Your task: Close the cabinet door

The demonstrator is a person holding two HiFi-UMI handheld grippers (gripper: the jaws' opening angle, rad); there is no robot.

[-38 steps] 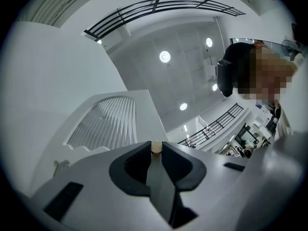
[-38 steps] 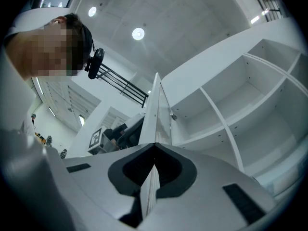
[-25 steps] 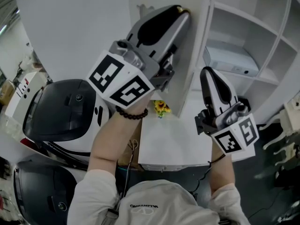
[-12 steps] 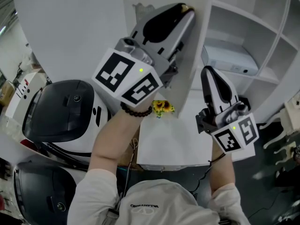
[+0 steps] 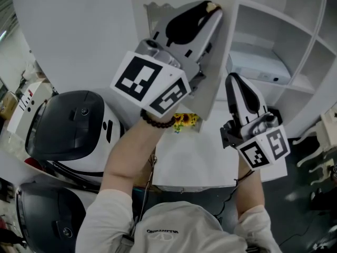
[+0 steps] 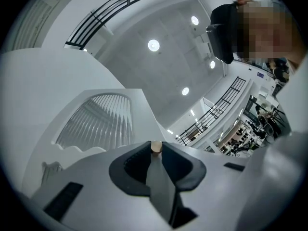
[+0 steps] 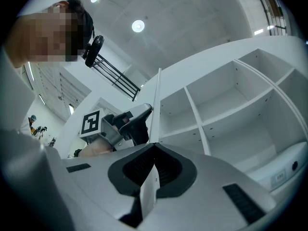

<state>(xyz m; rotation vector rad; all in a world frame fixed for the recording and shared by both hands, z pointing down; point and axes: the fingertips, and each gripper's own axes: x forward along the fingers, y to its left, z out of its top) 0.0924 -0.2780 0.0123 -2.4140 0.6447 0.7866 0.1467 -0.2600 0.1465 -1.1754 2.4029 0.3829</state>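
The white cabinet door [image 5: 213, 88] stands partly open in front of the open shelves [image 5: 295, 30]. In the left gripper view its louvred face [image 6: 96, 124] shows. My left gripper [image 5: 210, 9] is shut on the door's free edge, right at the small wooden knob [image 5: 212, 6], which sits at the jaw tips [image 6: 156, 147]. Lower on the same edge, my right gripper [image 5: 231, 80] is shut on the thin door edge [image 7: 156, 100], which runs down between its jaws [image 7: 153, 150]. The left gripper [image 7: 130, 124] also shows in the right gripper view, beside the door.
A white box [image 5: 260, 67] lies on a shelf behind the door. Two black-and-white rounded machines [image 5: 68, 125] [image 5: 42, 215] stand at the left. Small yellow flowers [image 5: 183, 120] sit by a low white surface [image 5: 195, 157] below the door.
The door has swung rightward, toward the shelves, and my left gripper has moved right with it. The right gripper has hardly shifted in the picture.
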